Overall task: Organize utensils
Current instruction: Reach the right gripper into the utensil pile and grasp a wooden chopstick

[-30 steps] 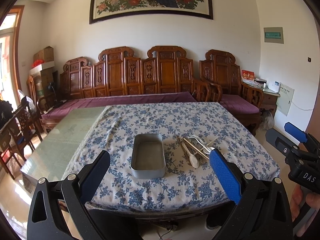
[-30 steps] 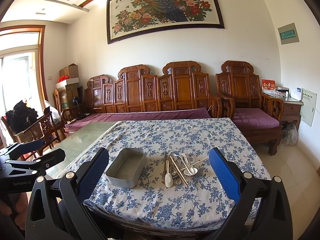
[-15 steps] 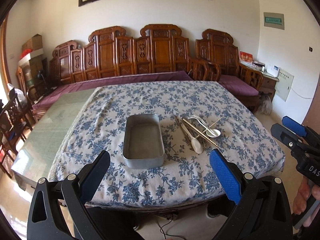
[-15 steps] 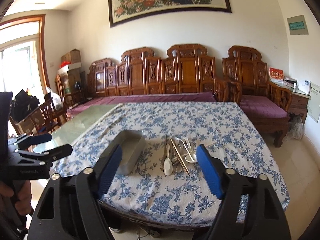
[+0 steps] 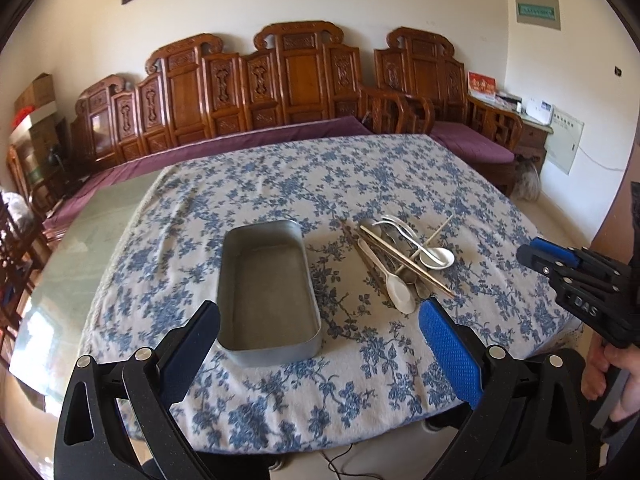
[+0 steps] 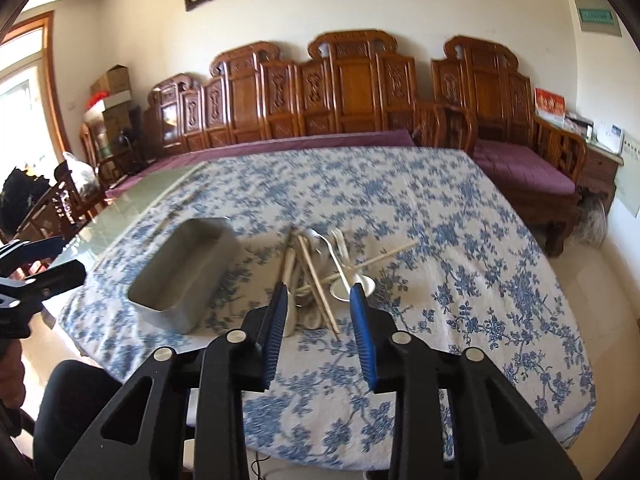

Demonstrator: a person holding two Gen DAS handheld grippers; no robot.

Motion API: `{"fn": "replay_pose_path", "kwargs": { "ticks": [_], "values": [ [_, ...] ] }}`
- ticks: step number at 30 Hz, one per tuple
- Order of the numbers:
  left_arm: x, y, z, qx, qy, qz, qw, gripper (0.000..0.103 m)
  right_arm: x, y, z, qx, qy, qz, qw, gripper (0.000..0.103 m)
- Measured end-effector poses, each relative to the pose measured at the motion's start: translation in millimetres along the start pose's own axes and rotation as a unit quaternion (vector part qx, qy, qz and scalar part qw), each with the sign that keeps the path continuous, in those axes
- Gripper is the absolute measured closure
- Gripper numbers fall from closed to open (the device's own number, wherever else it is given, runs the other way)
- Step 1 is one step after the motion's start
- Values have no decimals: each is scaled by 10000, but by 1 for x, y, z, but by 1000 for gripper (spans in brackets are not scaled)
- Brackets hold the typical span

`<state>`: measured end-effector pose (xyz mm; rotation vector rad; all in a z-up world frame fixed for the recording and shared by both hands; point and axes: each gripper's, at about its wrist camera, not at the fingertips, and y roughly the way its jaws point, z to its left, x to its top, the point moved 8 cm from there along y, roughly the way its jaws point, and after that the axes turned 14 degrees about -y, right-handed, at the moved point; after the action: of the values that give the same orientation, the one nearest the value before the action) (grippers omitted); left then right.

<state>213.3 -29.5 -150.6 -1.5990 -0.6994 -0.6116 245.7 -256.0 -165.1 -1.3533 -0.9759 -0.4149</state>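
An empty oblong metal tin (image 5: 268, 284) (image 6: 188, 272) sits on the blue-flowered tablecloth (image 5: 320, 176). Right of it lies a heap of utensils (image 5: 400, 256) (image 6: 320, 268): white spoons, metal spoons and chopsticks crossing each other. One white spoon (image 5: 402, 294) lies nearest the front edge. My left gripper (image 5: 319, 312) hangs wide open above the table's near edge, in front of the tin. My right gripper (image 6: 319, 288) points at the heap and its jaws are closing; its pads press on nothing. It also shows in the left wrist view as the right gripper (image 5: 536, 256).
A carved wooden bench (image 5: 296, 80) with purple cushions runs behind the table. Bare green glass tabletop (image 5: 80, 264) lies left of the cloth, with dark chairs (image 6: 60, 208) beyond it. A hand (image 5: 600, 368) holds the right gripper's handle. A side cabinet (image 6: 600, 164) stands at the right.
Both grippers have come down and closer to the table. The right gripper's jaws have narrowed from wide apart to a small gap. The tin and the utensils have not moved.
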Motion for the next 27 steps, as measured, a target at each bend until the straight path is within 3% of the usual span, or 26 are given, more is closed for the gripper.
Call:
{"fn": "replay_pose_path", "kwargs": {
  "ticks": [4, 7, 11, 15, 19, 27],
  "values": [
    [-4, 30, -8, -62, 21, 264, 9996, 7, -6, 30, -12, 73, 61, 203, 9997, 73],
    [-8, 50, -10, -57, 3, 430, 9991, 13, -11, 55, -21, 126, 95, 330, 9993, 74],
    [-13, 71, -13, -99, -28, 613, 9981, 21, -20, 92, -20, 415, 99, 588, 9974, 78],
    [-17, 85, -16, -76, -20, 725, 9973, 21, -36, 127, -11, 691, 126, 896, 9935, 81],
    [-23, 96, -18, -53, 40, 830, 9965, 21, -44, 145, -4, 941, 232, 995, 9903, 88],
    [-27, 112, -23, -4, 123, 952, 9954, 21, -51, 165, -3, 1205, 434, 1152, 9850, 88]
  ]
}}
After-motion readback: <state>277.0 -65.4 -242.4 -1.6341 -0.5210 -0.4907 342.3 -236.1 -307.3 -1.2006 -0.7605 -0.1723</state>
